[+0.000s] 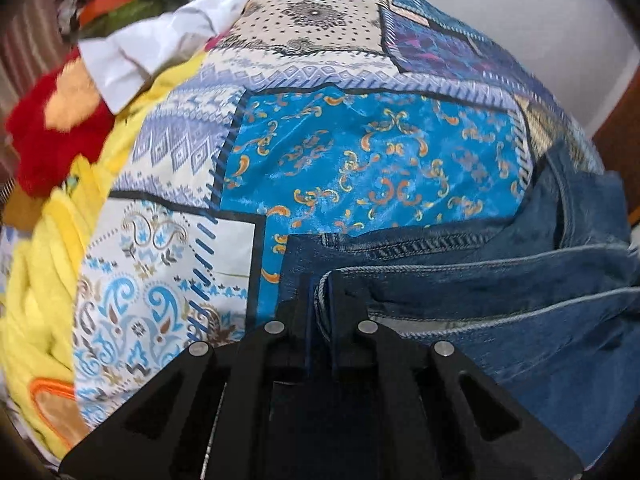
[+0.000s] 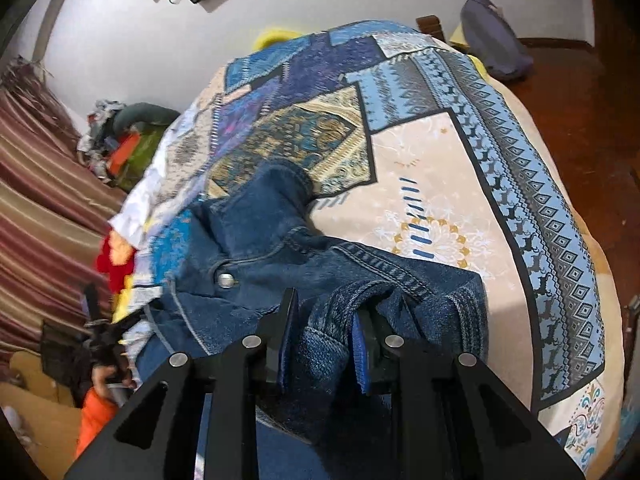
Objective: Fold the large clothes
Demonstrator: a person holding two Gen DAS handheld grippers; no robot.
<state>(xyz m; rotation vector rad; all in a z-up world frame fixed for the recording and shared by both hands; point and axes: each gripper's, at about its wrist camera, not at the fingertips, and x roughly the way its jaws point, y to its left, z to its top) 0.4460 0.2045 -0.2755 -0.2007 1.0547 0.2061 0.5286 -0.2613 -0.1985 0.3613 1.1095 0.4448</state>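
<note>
A dark blue pair of jeans (image 2: 280, 240) lies bunched on a bed with a patterned blue and beige bedspread (image 2: 460, 152). In the right wrist view my right gripper (image 2: 326, 320) has its jaws around a thick fold of the denim, with fabric filling the gap. In the left wrist view my left gripper (image 1: 320, 300) is shut on a thin hemmed edge of the jeans (image 1: 500, 280), which stretch away to the right over the bedspread (image 1: 360, 152). The left gripper with the hand on it also shows at the left edge of the right wrist view (image 2: 100, 336).
A pile of clothes, yellow (image 1: 44, 280), red (image 1: 52, 136) and white (image 1: 136, 48), lies to the left of the jeans. A striped curtain (image 2: 44, 184) hangs at the left. A grey bag (image 2: 492, 36) sits at the bed's far corner, with wooden floor (image 2: 580, 128) beyond.
</note>
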